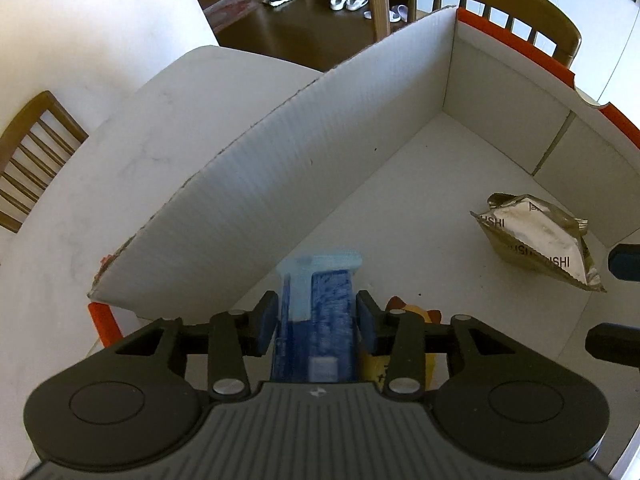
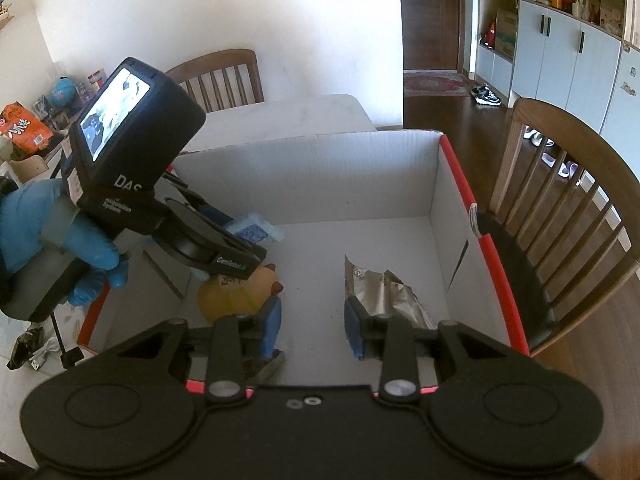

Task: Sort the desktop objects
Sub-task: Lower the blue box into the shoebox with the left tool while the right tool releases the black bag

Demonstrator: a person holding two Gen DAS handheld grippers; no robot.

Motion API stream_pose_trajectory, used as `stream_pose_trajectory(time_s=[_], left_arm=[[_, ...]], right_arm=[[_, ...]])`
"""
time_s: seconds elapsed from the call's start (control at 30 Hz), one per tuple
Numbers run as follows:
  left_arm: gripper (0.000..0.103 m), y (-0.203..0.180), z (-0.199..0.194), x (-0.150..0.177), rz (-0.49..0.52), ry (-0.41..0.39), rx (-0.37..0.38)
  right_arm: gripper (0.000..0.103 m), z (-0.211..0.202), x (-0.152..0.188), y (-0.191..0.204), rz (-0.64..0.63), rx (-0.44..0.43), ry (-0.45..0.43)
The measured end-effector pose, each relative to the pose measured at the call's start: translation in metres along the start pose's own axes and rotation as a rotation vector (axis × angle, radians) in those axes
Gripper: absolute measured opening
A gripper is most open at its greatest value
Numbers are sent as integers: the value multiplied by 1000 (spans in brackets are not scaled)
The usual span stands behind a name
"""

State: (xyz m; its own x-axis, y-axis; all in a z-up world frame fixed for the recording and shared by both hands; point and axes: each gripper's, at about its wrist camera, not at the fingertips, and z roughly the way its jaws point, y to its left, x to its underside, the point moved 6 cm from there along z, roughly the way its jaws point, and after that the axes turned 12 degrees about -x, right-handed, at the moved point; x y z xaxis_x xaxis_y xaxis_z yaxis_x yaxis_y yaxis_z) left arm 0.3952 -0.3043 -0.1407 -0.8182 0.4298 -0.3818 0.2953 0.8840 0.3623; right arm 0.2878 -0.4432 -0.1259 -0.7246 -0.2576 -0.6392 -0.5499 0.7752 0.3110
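My left gripper [image 1: 316, 320] points down into a white cardboard box [image 1: 280, 184] with red outer sides. A blue packet with a pale blue end [image 1: 316, 308] stands blurred between its blue pads, with thin gaps on both sides, so it is open. In the right wrist view the packet [image 2: 250, 232] shows past the left gripper [image 2: 256, 248]. Partly hidden under that gripper is a yellow duck toy [image 2: 236, 292]. A crumpled silver packet [image 1: 536, 236] lies on the box floor. My right gripper [image 2: 314, 330] hangs open over the near box edge, with the silver packet [image 2: 384, 292] just behind its right finger.
The box [image 2: 304, 168] sits on a white table [image 2: 280, 112] with wooden chairs at the far side [image 2: 224, 76] and the right [image 2: 568, 208]. A blue-gloved hand [image 2: 36, 224] holds the left gripper. Cables [image 2: 40, 352] and an orange snack bag [image 2: 24, 128] lie to the left.
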Motion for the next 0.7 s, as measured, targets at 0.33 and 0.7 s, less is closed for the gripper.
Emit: stream_pose_trajectory(time_s=[0.33, 0.7], left_arm=[[69, 13, -31, 12, -75, -71, 57], [69, 24, -84, 15, -153, -178, 82]], right_arm=[[37, -1, -6, 5, -5, -6, -4], [41, -5, -8, 22, -33, 2, -11]])
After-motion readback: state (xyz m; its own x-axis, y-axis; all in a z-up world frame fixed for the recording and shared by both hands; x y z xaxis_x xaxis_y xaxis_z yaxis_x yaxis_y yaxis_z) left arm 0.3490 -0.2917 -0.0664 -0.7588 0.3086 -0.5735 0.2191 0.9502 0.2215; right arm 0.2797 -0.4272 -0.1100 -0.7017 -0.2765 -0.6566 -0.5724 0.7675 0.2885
